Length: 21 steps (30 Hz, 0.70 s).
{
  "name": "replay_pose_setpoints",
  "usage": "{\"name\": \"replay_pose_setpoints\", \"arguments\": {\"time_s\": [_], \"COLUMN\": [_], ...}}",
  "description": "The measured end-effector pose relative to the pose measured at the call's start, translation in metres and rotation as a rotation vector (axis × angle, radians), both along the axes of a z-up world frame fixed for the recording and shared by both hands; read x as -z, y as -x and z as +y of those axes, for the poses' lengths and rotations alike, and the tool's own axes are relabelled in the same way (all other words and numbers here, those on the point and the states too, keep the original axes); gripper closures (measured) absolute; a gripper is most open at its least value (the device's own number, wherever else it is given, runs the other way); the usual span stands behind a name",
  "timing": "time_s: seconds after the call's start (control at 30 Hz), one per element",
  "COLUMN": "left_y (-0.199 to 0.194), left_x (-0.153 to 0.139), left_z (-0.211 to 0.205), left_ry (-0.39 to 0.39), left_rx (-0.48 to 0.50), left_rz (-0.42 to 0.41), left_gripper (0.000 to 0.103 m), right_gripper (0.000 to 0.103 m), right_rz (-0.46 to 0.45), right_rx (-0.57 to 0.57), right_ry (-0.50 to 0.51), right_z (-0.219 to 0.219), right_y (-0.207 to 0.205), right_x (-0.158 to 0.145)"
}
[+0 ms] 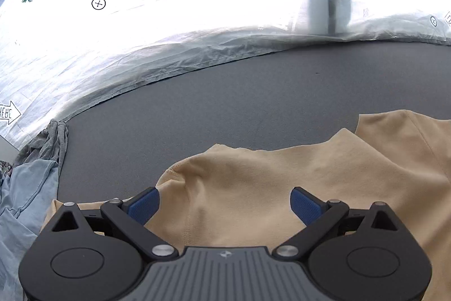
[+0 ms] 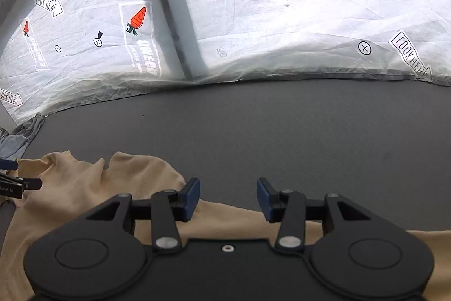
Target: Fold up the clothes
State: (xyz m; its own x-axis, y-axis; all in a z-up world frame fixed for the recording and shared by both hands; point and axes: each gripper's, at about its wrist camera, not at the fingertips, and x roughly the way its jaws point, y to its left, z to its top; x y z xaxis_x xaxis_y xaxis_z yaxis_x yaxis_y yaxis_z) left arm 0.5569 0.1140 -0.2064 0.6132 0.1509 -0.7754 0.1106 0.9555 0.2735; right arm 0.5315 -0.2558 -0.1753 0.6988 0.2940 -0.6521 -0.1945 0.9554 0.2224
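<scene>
A tan shirt (image 1: 253, 174) lies rumpled on the dark grey surface (image 1: 225, 98). My left gripper (image 1: 225, 206) hovers over it with its blue pads (image 1: 143, 206) wide apart and only loose cloth beneath them. In the right wrist view the same tan shirt (image 2: 84, 188) spreads to the left and under the tool. My right gripper (image 2: 228, 199) is open above the shirt's edge, its blue pads (image 2: 191, 198) apart with nothing pinched between them. The left gripper's fingertips (image 2: 19, 182) show at the left edge of that view.
A pale blue garment (image 1: 22, 193) and a grey one (image 1: 48, 143) are heaped at the left end of the surface. A white sheet printed with carrots and arrows (image 1: 141, 19) hangs behind it, split by a dark upright post (image 2: 174, 19).
</scene>
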Motion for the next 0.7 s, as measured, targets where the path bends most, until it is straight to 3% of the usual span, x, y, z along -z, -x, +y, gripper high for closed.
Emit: {"name": "replay_pose_setpoints", "arguments": {"time_s": [0.2, 0.23, 0.27, 0.3, 0.33, 0.4, 0.43, 0.57, 0.7], "left_y": [-0.042, -0.043, -0.045, -0.044, -0.044, -0.04, -0.039, -0.048, -0.082], "left_x": [0.02, 0.025, 0.029, 0.03, 0.03, 0.028, 0.028, 0.021, 0.01], "left_z": [0.033, 0.038, 0.042, 0.048, 0.055, 0.061, 0.06, 0.042, 0.015], "left_ry": [0.028, 0.039, 0.05, 0.11, 0.183, 0.265, 0.264, 0.276, 0.285], "left_rx": [0.125, 0.127, 0.129, 0.109, 0.081, 0.005, -0.012, -0.023, -0.01], "left_rz": [0.087, 0.099, 0.11, 0.11, 0.106, 0.061, 0.041, -0.04, -0.119], "left_gripper": [0.004, 0.004, 0.005, 0.018, 0.028, 0.082, 0.09, 0.091, 0.091], "right_gripper": [0.052, 0.053, 0.063, 0.071, 0.098, 0.099, 0.099, 0.1, 0.1], "right_rz": [0.048, 0.06, 0.056, 0.052, 0.042, 0.008, -0.024, -0.099, -0.176], "right_rx": [-0.121, -0.128, -0.12, -0.114, -0.118, -0.108, -0.093, 0.031, 0.115], "right_ry": [0.12, 0.134, 0.129, 0.124, 0.122, 0.143, 0.18, 0.236, 0.328], "right_z": [0.063, 0.068, 0.068, 0.068, 0.068, 0.069, 0.069, 0.053, 0.033], "right_y": [-0.034, -0.036, -0.035, -0.034, -0.031, -0.026, -0.023, -0.021, -0.045], "right_x": [0.031, 0.034, 0.036, 0.038, 0.038, 0.039, 0.037, 0.025, 0.012]}}
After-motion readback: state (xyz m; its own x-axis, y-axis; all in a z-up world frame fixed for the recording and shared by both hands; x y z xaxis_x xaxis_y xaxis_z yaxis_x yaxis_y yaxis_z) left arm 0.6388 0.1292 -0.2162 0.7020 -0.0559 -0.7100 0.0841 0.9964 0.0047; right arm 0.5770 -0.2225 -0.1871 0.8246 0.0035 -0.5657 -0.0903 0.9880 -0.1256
